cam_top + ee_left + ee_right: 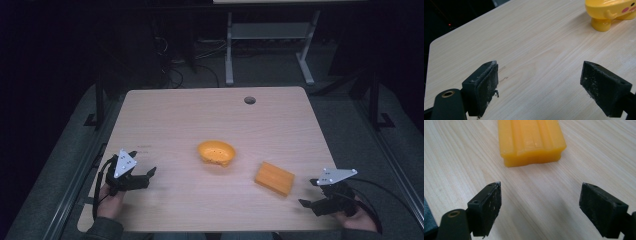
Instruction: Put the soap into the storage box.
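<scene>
At the left, the left gripper [141, 176] hangs low over the pale wooden table [170, 115], held in a hand [111, 199] near the front edge, its fingers [482, 88] spread wide with nothing between them. They aim toward the yellow plastic footed bowl with a cartoon face [216, 152], which sits mid-table, well apart. Right of it lies the orange ridged rectangular block [274, 178]. The right gripper [309, 192], gripped at the table's front right corner, points at that block, fingers [488, 208] wide and empty too. A clean pick, I'd guess, means squaring up and straddling the block's narrower sides.
</scene>
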`<state>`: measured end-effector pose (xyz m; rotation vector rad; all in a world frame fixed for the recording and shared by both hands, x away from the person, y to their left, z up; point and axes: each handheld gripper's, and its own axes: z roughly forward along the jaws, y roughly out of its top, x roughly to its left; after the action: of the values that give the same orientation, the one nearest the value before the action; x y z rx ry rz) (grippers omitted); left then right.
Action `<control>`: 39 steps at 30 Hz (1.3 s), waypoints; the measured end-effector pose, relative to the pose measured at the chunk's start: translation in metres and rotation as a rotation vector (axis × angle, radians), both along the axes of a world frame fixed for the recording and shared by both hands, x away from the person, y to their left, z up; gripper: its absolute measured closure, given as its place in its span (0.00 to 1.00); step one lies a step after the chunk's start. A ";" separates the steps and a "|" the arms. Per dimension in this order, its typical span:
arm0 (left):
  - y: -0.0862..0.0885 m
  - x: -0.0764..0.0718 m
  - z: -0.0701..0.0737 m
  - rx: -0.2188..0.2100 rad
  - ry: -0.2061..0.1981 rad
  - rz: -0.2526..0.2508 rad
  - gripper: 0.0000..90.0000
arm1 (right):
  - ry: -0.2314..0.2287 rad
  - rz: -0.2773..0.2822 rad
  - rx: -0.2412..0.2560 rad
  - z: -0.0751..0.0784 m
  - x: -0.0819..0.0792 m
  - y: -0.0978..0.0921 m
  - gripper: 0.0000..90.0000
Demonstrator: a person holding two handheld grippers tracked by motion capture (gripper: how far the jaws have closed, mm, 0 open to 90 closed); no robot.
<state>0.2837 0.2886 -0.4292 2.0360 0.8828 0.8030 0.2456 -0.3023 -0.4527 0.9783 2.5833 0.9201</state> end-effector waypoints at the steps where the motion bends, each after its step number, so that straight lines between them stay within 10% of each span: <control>1: 0.000 0.000 0.000 0.000 0.001 0.000 0.16 | -0.005 0.004 -0.003 0.001 0.000 0.000 0.20; 39: 0.000 0.001 0.000 0.004 -0.004 0.005 0.16 | -0.019 0.080 -0.065 0.019 0.008 0.030 0.19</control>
<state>0.2843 0.2890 -0.4291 2.0359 0.8843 0.8123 0.2533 -0.2722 -0.4333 0.8508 2.6355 0.8545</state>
